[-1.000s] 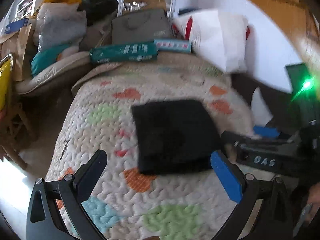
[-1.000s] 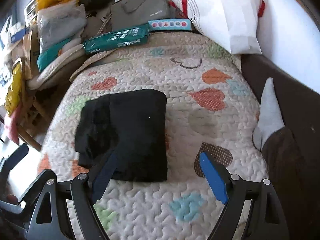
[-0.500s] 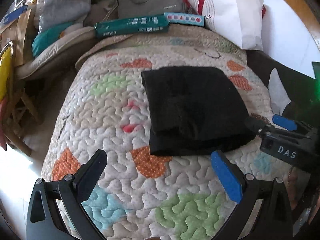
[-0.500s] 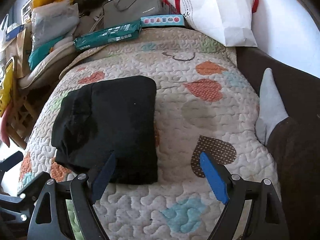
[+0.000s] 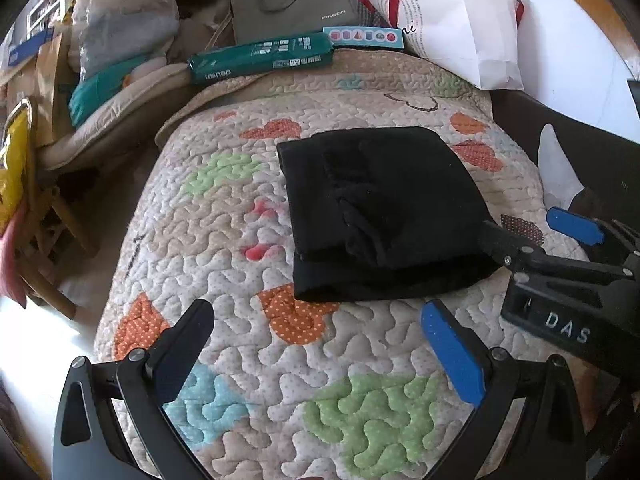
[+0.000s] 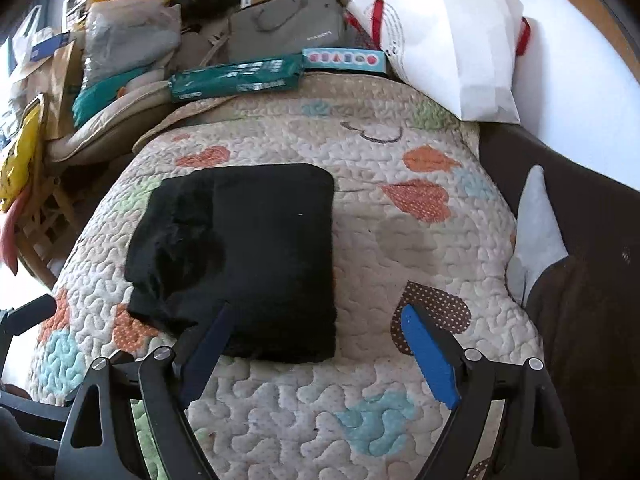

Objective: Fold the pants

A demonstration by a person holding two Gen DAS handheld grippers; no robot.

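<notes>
- A pair of black fabric pants point(image 5: 380, 216), already folded into a thick rectangular bundle, lies on a cream quilted bedspread point(image 5: 248, 360) patterned with coloured hearts, roughly in the middle of the bed.
- The left tongs point(image 5: 316, 344), black arms with one blue pad, stand wide apart over bare quilt just short of the bundle's near edge, holding nothing.
- The right tongs point(image 6: 316, 344) also stand wide apart and empty. From their own camera the left finger point(image 6: 204, 344) overlaps the bundle's near edge, but I cannot tell whether it touches the cloth or hovers above it.
- The cloth looks soft, limp and light, perhaps fleecy. By my judgement it will sag and slide open if lifted by a single layer.
- The safest hold looks to be the stacked near edge, pinching all layers together, one pair of tongs towards each corner.
- The left part of the bundle looks rumpled and uneven; the right part is smoother.
- The black fabric swallows detail, so the number of layers, and where waistband or hems lie, cannot be made out.
- Beyond the head of the bed sit a long green box point(image 5: 260, 60), a grey zipped bag point(image 5: 292, 4) and a white paper bag point(image 5: 452, 20), all well away from the pants.
- At the right edge a grey sock and dark trouser leg point(image 6: 536, 232) belong to a person otherwise cut off.
</notes>
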